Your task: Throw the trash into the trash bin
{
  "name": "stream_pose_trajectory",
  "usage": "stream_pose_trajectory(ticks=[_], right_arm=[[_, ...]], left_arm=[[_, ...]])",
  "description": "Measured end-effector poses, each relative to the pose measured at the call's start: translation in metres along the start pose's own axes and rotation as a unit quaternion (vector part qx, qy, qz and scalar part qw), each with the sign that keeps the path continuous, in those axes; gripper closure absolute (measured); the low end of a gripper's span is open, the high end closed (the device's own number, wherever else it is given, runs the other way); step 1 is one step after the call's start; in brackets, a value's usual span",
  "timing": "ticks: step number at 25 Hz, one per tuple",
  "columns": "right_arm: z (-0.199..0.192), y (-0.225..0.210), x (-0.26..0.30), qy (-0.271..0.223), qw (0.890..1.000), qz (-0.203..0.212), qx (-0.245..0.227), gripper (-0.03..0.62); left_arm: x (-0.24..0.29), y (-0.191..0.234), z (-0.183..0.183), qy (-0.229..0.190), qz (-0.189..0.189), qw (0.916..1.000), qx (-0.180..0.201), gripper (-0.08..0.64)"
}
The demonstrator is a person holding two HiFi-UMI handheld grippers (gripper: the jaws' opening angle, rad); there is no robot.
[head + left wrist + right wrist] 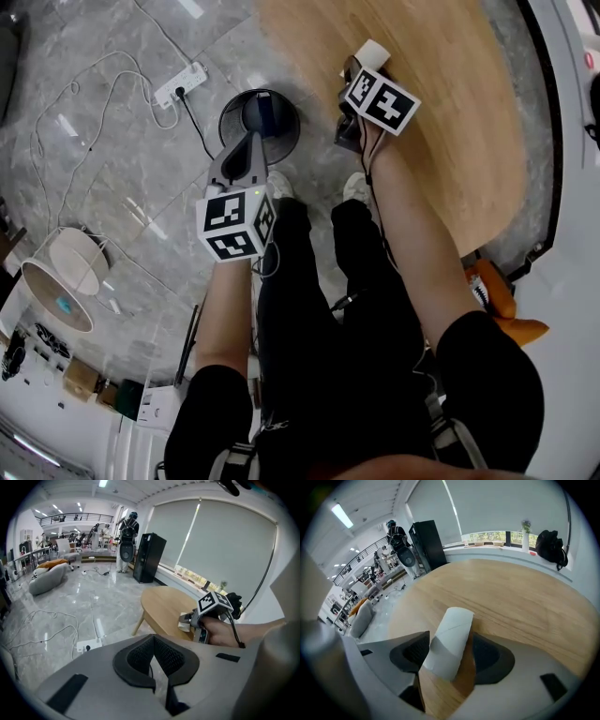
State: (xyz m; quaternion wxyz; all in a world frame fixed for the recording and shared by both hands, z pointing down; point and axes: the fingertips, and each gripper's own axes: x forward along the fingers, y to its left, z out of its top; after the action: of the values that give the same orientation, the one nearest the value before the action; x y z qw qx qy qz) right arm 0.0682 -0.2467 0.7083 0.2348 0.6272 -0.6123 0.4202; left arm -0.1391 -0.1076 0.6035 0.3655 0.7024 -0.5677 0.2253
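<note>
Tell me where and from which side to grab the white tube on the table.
Grip the white tube mid-length across its curved sides, coming down from its near end. It appears to lie on the wooden table, long axis running away between the jaws of the open right gripper, so closing there would likely pinch its round wall squarely.
</note>
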Motion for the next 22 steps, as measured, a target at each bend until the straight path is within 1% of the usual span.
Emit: stream_pose_trajectory(ticks=[3, 4, 5, 6, 9, 13, 15, 18, 22], right_arm=[[0.0, 0.004, -0.006, -0.008, 1.0, 0.011, -0.015, 0.358], [0.003, 0.005, -0.013, -0.019, 1.0, 0.015, -0.019, 0.401], [0.007, 0.006, -0.021, -0.035, 0.999, 0.019, -0.025, 0.427], [0.012, 0.009, -0.03, -0.053, 0.998, 0.025, -0.034, 0.44], [0.023, 0.018, -0.064, -0.102, 0.992, 0.051, -0.054, 0.457], [0.029, 0.02, -0.109, -0.145, 0.985, 0.067, -0.068, 0.479], [0.028, 0.02, -0.126, -0.155, 0.983, 0.07, -0.072, 0.482], [0.023, 0.019, -0.143, -0.158, 0.982, 0.079, -0.065, 0.489], [0.007, 0.032, -0.156, -0.152, 0.981, 0.106, -0.063, 0.494]], left_arm=[[0.001, 0.001, -0.005, 0.003, 0.0, 1.0, -0.002, 0.555], [0.002, 0.0, -0.006, 0.003, -0.001, 1.0, -0.002, 0.555], [0.001, -0.002, -0.005, 0.002, -0.002, 1.0, -0.001, 0.555], [0.001, -0.004, -0.004, 0.001, -0.003, 1.0, 0.0, 0.555], [0.0, -0.009, 0.0, -0.005, -0.008, 0.9999, 0.002, 0.555], [-0.001, -0.018, 0.006, -0.016, -0.014, 0.9998, 0.004, 0.555], [-0.001, -0.022, 0.007, -0.018, -0.016, 0.9997, 0.002, 0.555], [-0.002, -0.027, 0.004, -0.019, -0.021, 0.9996, -0.003, 0.555], [-0.004, -0.026, -0.006, -0.017, -0.022, 0.9996, -0.006, 0.555]])
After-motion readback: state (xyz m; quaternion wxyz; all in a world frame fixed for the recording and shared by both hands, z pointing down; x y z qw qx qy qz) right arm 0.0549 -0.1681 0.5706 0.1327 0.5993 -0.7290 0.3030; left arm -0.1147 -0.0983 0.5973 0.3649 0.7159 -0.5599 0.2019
